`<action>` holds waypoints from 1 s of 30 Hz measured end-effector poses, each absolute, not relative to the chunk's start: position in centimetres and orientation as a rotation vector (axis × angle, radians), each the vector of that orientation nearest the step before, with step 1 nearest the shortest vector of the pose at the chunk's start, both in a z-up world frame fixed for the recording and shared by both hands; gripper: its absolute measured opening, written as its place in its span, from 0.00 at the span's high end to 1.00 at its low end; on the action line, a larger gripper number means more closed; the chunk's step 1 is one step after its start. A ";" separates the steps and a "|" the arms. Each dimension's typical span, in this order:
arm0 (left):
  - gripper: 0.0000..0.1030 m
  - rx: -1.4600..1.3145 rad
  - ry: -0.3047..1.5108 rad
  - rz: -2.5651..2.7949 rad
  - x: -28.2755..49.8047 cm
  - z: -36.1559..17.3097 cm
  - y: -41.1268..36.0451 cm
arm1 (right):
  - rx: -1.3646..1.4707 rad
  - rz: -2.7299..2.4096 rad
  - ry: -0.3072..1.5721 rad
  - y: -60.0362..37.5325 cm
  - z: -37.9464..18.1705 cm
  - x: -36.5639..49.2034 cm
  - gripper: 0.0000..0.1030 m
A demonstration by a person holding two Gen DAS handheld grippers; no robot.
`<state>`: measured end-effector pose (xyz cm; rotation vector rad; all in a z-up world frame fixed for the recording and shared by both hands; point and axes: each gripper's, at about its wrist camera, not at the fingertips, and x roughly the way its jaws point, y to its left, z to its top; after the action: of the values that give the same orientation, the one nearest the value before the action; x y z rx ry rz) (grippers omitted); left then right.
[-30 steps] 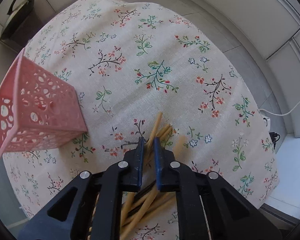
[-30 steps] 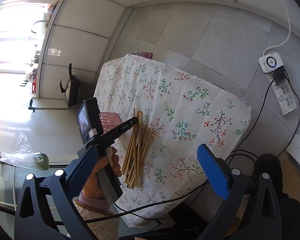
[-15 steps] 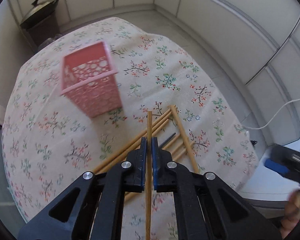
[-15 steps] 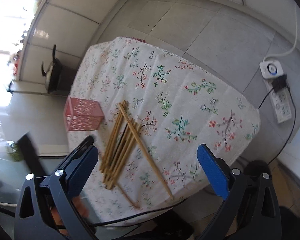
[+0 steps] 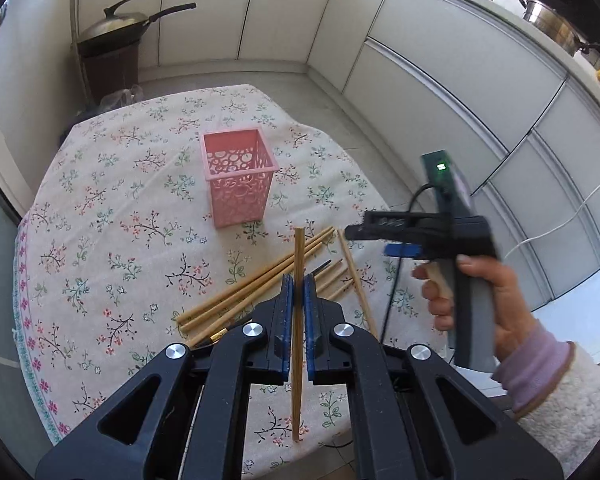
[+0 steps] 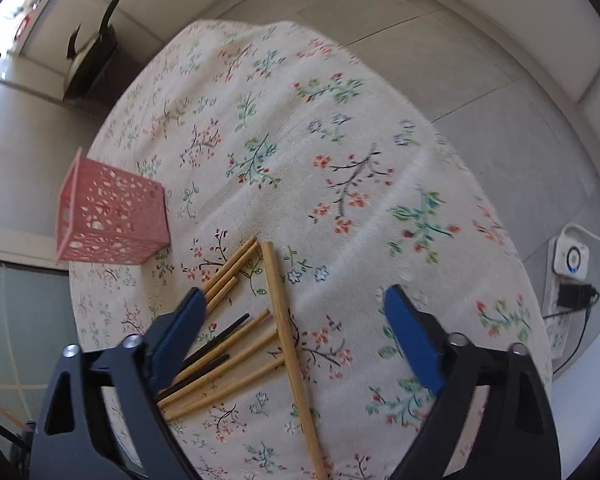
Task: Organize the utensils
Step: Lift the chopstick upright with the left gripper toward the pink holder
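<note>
We held one bamboo chopstick [image 5: 298,300] clenched between our left gripper [image 5: 296,312] fingers, raised above the loose chopsticks [image 6: 228,344] on the tabletop [image 6: 340,140]; pink holder [image 5: 238,182] stood beyond them. Our right gripper [image 6: 296,344] fingers were spread wide over that pile

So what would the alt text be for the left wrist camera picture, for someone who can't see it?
The left gripper pinches one bamboo chopstick above a floral tablecloth, pointing toward an empty pink basket. More chopsticks lie loose on the cloth, and at right a hand holds the right gripper.
</note>
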<state>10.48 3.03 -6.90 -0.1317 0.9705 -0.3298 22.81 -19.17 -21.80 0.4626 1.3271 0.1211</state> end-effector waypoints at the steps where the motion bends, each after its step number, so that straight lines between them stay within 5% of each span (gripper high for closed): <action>1: 0.95 -0.140 0.972 -0.333 10.5 -6.9 3.3 | 0.445 0.131 1.344 -18.7 -22.3 23.1 0.32; 6: 0.95 -0.159 0.963 -0.351 10.4 -6.6 3.7 | 0.337 0.105 1.342 -17.5 -22.5 23.4 0.43; 13: 0.95 -0.166 0.965 -0.342 10.3 -6.4 3.7 | 0.245 0.017 1.332 -16.9 -22.6 22.4 0.93; 30: 0.95 -0.221 0.857 -0.324 9.1 -3.4 5.2 | 0.398 0.117 0.971 -20.0 -8.1 14.1 0.93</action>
<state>9.08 5.24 -3.44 -0.2211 0.8568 -0.3239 14.07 -19.99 -8.13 0.3978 0.9714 0.1170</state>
